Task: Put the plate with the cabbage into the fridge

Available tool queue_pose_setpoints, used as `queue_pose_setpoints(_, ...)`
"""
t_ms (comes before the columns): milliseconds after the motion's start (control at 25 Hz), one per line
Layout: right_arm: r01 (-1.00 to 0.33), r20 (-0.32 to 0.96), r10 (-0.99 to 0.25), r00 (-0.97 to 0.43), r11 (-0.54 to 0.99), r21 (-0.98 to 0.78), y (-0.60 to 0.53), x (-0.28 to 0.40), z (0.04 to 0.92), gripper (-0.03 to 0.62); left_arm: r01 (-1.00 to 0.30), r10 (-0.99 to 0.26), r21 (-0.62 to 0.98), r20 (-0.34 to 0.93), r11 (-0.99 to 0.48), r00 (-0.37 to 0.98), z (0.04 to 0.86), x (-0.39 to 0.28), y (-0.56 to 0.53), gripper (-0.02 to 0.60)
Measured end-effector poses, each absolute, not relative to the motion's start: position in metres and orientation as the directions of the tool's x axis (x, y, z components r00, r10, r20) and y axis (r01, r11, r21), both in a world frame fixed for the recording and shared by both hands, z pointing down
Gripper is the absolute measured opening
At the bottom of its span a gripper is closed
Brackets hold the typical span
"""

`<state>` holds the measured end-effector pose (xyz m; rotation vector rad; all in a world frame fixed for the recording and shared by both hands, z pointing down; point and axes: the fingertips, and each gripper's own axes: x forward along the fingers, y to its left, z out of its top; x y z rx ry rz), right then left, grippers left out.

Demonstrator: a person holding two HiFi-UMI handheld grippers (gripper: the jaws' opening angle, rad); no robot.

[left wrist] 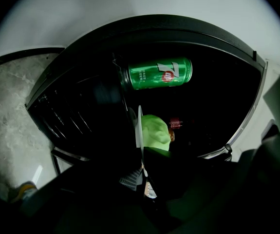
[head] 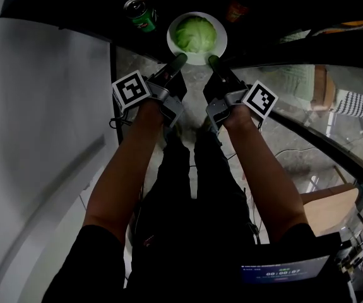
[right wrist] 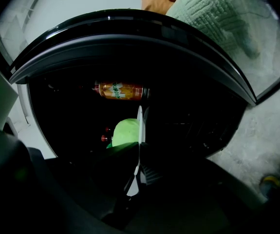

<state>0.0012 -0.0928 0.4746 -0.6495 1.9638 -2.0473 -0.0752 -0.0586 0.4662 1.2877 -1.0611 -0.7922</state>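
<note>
We are at the placing step: the plate [head: 173, 45] with the cabbage [head: 197, 35] is at the mouth of the dark fridge [head: 61, 8], carried between both tools. The left gripper [head: 180, 59] is clamped on the plate's left rim and the right gripper [head: 213, 60] on its right rim. In each gripper view the thin white edge runs straight in between the closed jaws, with the cabbage sitting just past them. A green can [head: 140, 14] stands near the plate on the left and an orange can [head: 235, 10] near it on the right, so the plate lies between the two, touching neither as far as we can see. We cannot tell whether the plate already rests on a shelf or still hangs in the air, because the interior is too dark. By our reckoning the carry is nearly done and only the setting-down and release remain. For the next move we would keep the plate level so the cabbage does not roll, ease it deeper between the cans, lower it until it bears on the shelf, then open both tools together and draw them straight back.
</note>
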Motion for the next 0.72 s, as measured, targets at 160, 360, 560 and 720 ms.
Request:
queue_pose_setpoints(160,-0.141,0.157,-0.458,-0.875,-0.070,-0.988,-0.0913,0.0031,0.4734,0.017,-0.086,-0.927,0.986,0.163,0.142,0.338,0.4620,-0.0724,-0.0576,0.015)
queue_pose_setpoints(360,-0.142,0.159,-0.460,-0.873,-0.072,-0.987,-0.0932,0.0016,0.4729,0.017,-0.100,-0.929,0.982,0.182,0.158,0.323,0.4664,-0.0754,-0.0569,0.015)
queue_pose_setpoints(560,-0.138,0.154,-0.467,-0.871,-0.069,-0.988,-0.0938,0.0018,0.4747,0.017,-0.057,-0.936,0.986,0.169,0.159,0.309,0.4655,-0.0731,-0.0591,0.015)
queue_pose_setpoints(720,-0.135,0.151,-0.475,-0.867,-0.067,-0.989,-0.0944,0.0012,0.4723,0.017,-0.065,-0.931,0.981,0.196,0.184,0.308,0.4678,-0.0751,-0.0578,0.015)
